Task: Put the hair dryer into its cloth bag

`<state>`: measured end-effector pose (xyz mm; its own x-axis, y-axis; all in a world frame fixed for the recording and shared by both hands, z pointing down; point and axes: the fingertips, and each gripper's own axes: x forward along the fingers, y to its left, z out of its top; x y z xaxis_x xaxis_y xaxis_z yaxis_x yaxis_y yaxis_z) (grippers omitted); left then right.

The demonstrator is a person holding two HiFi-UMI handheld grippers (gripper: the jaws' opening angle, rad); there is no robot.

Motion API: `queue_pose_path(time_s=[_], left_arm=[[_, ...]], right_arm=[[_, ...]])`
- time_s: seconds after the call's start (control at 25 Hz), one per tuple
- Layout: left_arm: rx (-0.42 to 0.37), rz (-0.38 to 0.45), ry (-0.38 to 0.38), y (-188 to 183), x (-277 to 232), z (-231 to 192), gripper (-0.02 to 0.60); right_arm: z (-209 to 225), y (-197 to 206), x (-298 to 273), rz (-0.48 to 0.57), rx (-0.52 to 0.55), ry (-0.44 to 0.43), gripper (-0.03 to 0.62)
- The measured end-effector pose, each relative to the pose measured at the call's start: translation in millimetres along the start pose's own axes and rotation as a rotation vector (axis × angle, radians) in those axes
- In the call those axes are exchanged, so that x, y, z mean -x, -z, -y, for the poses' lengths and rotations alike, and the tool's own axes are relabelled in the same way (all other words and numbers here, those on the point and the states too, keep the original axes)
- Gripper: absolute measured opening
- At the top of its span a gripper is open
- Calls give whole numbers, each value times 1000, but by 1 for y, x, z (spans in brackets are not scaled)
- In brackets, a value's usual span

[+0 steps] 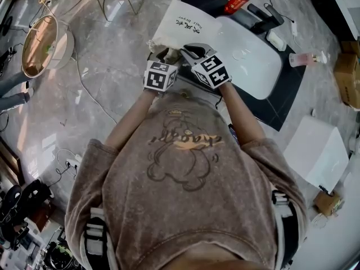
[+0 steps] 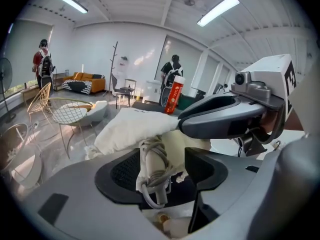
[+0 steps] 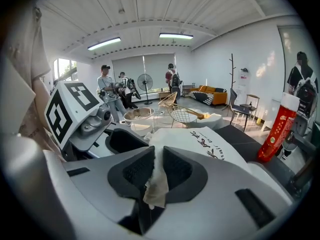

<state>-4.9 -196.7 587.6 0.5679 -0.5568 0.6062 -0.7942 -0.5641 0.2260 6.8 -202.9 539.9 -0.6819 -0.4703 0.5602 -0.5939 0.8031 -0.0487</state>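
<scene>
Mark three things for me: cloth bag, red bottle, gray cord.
cloth bag [image 1: 183, 21], head view, on its white printed face.
red bottle [image 1: 235, 3], head view, on the red body below the cap.
cord [image 2: 154, 179], left gripper view, on the gray loops round the white handle.

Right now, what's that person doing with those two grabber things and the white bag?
A person is packing a hair dryer into a white cloth bag. The right gripper is pinching the bag's edge. The left gripper has its jaws open around the dryer's cord-wrapped end, which sticks out of the bag's mouth, and isn't squeezing it. So the dryer doesn't look fully in yet.
</scene>
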Motion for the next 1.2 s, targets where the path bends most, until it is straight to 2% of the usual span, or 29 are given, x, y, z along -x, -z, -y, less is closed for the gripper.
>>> queue_pose_path(time_s=[0.64, 0.88, 1.0, 1.2], left_arm=[[-5, -41, -33, 43, 19, 2, 275], [21, -82, -48, 57, 16, -5, 270], [28, -111, -56, 63, 13, -8, 199], [71, -124, -22, 63, 15, -6, 159]], right_arm=[[-4, 14, 1, -24, -14, 29, 58], [-4, 14, -1, -33, -15, 34, 58], [-5, 15, -1, -37, -12, 36, 58], [-5, 14, -1, -47, -6, 39, 58]])
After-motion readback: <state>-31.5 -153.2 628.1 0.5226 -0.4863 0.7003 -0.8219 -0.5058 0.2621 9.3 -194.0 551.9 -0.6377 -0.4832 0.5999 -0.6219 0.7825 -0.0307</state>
